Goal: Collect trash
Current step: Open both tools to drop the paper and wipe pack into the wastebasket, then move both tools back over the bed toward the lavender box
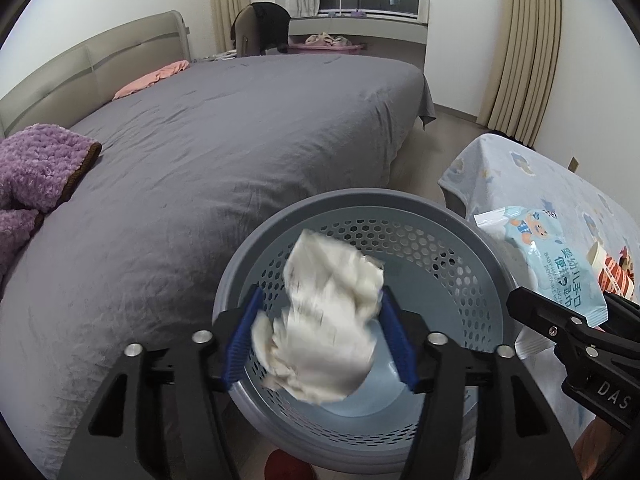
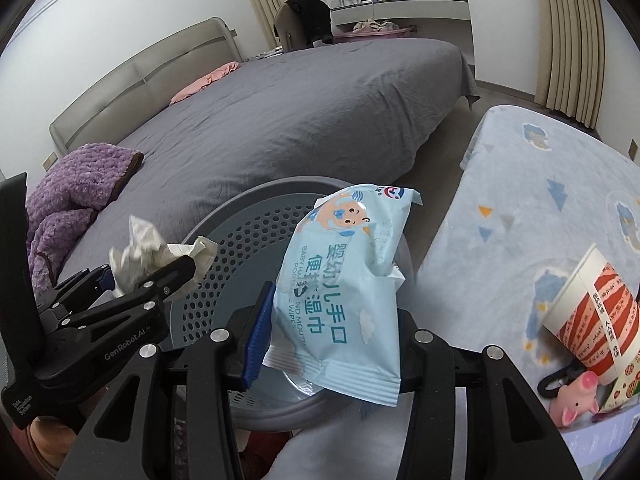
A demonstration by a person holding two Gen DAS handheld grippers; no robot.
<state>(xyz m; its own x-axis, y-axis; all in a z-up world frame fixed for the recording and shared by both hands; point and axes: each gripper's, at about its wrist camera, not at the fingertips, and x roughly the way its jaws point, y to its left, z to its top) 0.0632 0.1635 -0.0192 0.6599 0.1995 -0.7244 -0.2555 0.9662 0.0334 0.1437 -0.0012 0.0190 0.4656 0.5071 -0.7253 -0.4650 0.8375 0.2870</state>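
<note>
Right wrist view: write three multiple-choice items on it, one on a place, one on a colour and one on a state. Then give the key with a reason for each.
1. The paper cup is:
A. on the floor
B. on the windowsill
C. on the patterned blue cloth, beside a pink pig toy

2. The pads of the right tongs are:
A. red
B. blue
C. green

3. The wipes pack is:
A. on the floor
B. flat on the cloth
C. clamped in the right tongs over the grey basket

Key:
1. C, the cup lies tipped on its side on the cloth, next to the pig.
2. B, the ribbed pad against the pack is blue.
3. C, the pack stands between the pads, with the basket's opening behind and below it.
</note>
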